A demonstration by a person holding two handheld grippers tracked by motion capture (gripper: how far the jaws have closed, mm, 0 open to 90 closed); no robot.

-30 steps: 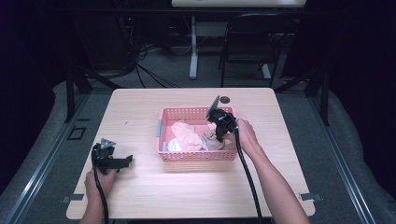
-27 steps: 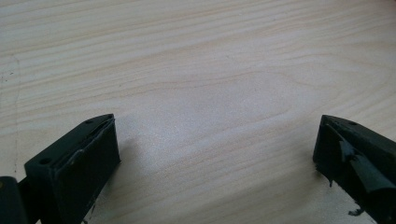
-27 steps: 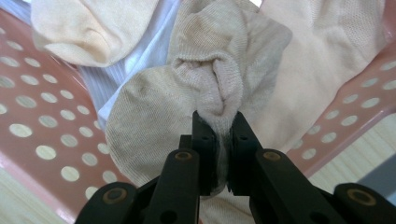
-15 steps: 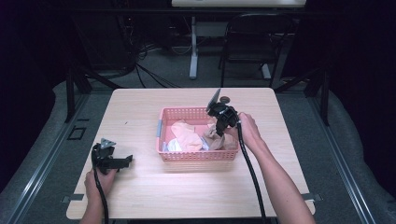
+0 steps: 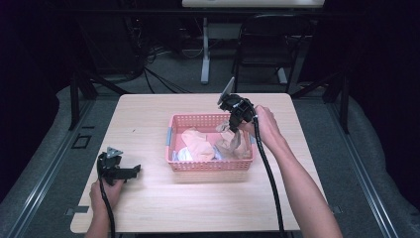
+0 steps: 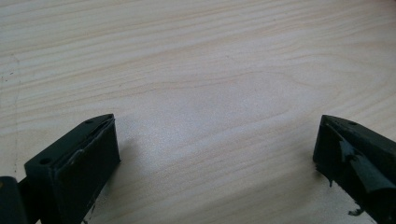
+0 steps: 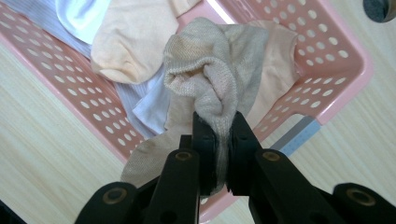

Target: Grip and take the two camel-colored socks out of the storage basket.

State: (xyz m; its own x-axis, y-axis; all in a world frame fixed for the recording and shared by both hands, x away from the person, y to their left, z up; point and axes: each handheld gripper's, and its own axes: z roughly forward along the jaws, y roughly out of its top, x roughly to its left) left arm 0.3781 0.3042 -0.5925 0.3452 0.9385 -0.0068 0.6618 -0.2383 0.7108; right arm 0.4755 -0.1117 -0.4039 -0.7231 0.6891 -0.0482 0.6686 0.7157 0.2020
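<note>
One beige knitted sock (image 7: 205, 79) is pinched in the closed right gripper (image 7: 219, 140) above the pink perforated plastic basket (image 5: 210, 166) at frame centre; it looks like the lifting-out step, so the next move should carry the sock clear of the rim. Left gripper (image 6: 215, 154) rests wide open, empty.

Light wood bench (image 5: 148, 119), taken as the landmark. Beyond its far edge, a dark chair (image 5: 260, 47) and a white post (image 5: 205, 49) stand on grey floor (image 5: 173, 82), with black cables (image 5: 148, 59) lying to the left of the post. A dark metal frame (image 5: 81, 84) stands off the bench's far-left corner. A small dark round object (image 7: 379, 8) rests on the bench surface.
</note>
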